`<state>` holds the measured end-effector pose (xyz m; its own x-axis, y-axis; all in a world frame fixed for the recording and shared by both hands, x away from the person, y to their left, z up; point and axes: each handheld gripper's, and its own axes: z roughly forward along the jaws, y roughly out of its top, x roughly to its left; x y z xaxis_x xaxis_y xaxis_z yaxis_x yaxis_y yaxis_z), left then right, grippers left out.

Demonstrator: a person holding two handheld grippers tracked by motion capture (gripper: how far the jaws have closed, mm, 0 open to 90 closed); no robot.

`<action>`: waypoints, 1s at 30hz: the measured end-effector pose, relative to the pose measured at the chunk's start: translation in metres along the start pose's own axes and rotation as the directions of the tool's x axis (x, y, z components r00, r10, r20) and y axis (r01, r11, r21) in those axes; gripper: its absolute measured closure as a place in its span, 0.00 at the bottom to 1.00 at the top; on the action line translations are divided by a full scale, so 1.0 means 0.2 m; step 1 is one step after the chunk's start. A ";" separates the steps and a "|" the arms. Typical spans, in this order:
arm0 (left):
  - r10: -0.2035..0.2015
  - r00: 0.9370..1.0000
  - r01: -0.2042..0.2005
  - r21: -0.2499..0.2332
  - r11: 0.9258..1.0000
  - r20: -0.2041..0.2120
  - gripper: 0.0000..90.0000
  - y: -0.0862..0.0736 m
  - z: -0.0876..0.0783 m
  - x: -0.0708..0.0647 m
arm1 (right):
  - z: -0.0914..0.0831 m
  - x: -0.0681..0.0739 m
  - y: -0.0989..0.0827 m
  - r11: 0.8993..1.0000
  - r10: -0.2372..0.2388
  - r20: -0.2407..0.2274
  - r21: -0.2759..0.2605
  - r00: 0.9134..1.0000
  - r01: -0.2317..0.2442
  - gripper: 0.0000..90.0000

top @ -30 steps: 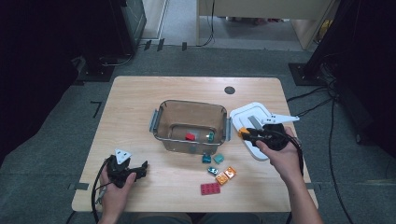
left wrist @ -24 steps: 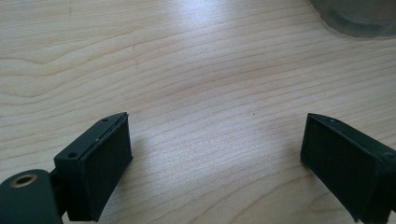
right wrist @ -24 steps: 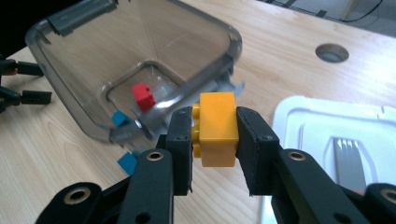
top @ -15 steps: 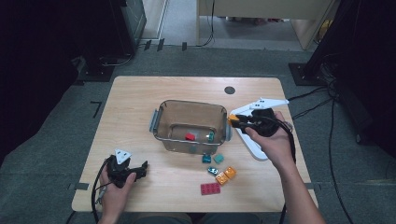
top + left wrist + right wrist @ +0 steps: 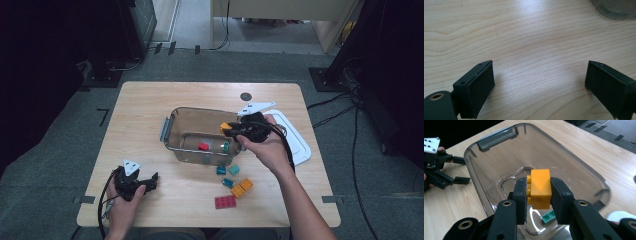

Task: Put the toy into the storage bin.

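Pale wood tabletop (image 5: 150,107) runs under my left gripper (image 5: 134,182), which rests near the front left corner with its jaws spread wide and nothing between them, while further right my right gripper (image 5: 539,192) pinches an orange brick (image 5: 539,188) over the clear tub (image 5: 172,125). I judge the brick could bounce back out or skid against the wall if I let go this high. Glare blurs the tub's floor, so the pieces inside stay vague.
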<state>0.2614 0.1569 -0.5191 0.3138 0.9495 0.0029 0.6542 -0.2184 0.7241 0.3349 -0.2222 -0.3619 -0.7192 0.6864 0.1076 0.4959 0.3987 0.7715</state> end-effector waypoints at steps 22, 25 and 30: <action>0.000 1.000 0.000 0.000 1.000 0.000 0.09 0.00 0.00 0.00 | 0.03 0.00 -0.03 0.999 0.039 -0.025 -0.021 0.999 -0.040 0.65; 0.000 1.000 0.000 0.000 1.000 0.000 0.09 0.00 0.00 0.00 | 0.00 -0.01 -0.05 0.998 0.051 -0.005 -0.043 0.999 -0.051 0.54; 0.000 1.000 0.000 0.000 1.000 0.000 0.09 0.00 0.00 0.00 | -0.04 -0.04 -0.09 0.998 0.042 0.071 -0.055 0.997 -0.038 0.35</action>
<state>0.2614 0.1569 -0.5191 0.3139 0.9494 0.0030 0.6542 -0.2186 0.7240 0.3272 -0.2400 -0.3714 -0.6614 0.7441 0.0945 0.4949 0.3383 0.8004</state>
